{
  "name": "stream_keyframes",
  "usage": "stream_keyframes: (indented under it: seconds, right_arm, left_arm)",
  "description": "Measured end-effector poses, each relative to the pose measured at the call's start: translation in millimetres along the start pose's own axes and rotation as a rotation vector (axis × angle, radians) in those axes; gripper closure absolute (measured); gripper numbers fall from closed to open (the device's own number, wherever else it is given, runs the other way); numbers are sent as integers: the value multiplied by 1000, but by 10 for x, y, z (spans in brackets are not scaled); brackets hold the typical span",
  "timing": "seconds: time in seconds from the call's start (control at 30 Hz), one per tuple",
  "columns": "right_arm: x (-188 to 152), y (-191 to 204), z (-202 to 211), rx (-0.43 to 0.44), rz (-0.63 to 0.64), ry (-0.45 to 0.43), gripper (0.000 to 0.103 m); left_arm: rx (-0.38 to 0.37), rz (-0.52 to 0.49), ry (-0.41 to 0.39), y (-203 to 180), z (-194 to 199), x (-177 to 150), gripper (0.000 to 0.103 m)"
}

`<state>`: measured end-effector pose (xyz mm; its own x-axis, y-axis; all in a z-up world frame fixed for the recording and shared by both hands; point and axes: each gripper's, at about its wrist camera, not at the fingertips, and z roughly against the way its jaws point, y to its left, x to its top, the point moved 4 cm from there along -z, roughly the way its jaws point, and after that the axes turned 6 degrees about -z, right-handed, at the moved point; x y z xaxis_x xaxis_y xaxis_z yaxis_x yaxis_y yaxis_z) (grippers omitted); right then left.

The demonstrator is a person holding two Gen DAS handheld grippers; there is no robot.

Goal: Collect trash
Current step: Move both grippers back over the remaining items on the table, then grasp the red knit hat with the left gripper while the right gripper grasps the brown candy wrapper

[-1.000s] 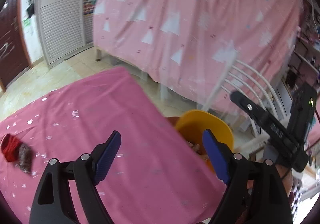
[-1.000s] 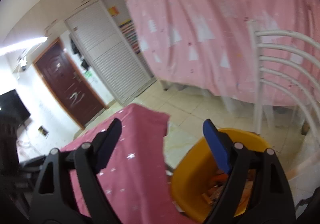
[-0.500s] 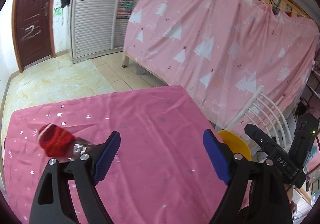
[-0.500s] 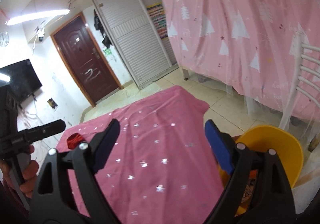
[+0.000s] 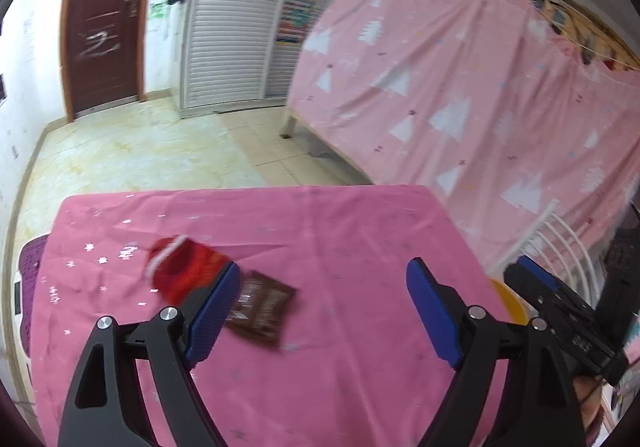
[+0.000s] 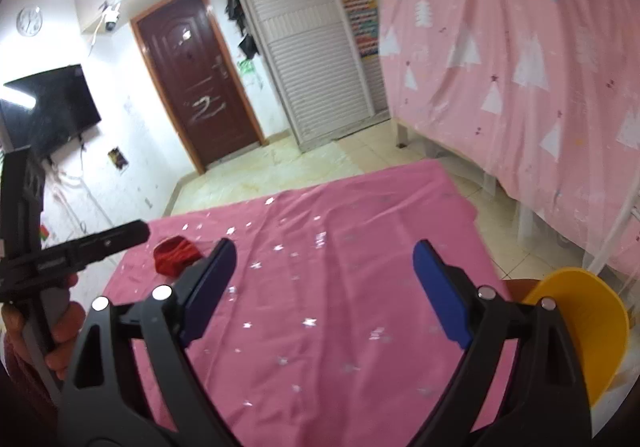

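A red crumpled wrapper (image 5: pixel 182 267) and a brown snack wrapper (image 5: pixel 262 307) lie side by side on the pink star-print tablecloth (image 5: pixel 320 367). My left gripper (image 5: pixel 320 311) is open and empty, above the table; its left finger overlaps the wrappers in view. The red wrapper also shows in the right wrist view (image 6: pixel 176 255), at the table's far left. My right gripper (image 6: pixel 324 291) is open and empty over the table's middle. The yellow trash bin (image 6: pixel 580 319) stands at the table's right edge; a sliver of the bin shows in the left wrist view (image 5: pixel 508 297).
A bed draped in a pink tree-print sheet (image 5: pixel 460 87) stands to the right, with a white chair (image 5: pixel 560 239) beside the bin. A brown door (image 6: pixel 196 87) and white shutter closet (image 6: pixel 312 47) are at the back. Tiled floor (image 5: pixel 140 151) lies beyond the table.
Both grippers have swung left from the bin toward the table. The wrappers have come from the left edge of the left wrist view to its left finger. Both grippers stay open.
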<state>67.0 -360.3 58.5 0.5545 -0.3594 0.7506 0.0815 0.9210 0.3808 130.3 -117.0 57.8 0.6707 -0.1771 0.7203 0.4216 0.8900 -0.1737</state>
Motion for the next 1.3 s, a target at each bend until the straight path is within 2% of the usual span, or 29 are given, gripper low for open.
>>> stream_keyframes:
  seconds: [0.33,0.47,0.67,0.8,0.97,1.2,1.3]
  right_arm:
    - [-248,656,-476,62,132,119,16]
    - [-375,910,-642,91,201,168,16]
    - [-498,1166,-854,120,271,235,14]
    - [-549,1295,-971,130,310,272,12]
    - [-620,1416,-1084,137,351,310,12]
    - [-658,1536,-1226,147,384,346,13]
    - [-693,1580,-1259,159,399,373,13]
  left_arm:
    - [124,97,42,736,-254,-85,25]
    - [160,127,64,911,-348,-109,25]
    - [267,148,99,1104,-502,-140,25]
    - [281,162,118,1167,-597,-164,25]
    - [263,188,142,1241,-742,-198,25]
    - [280,136,129,1162,-774,-217,25]
    - [265,130,125,1114,-770,-222,25]
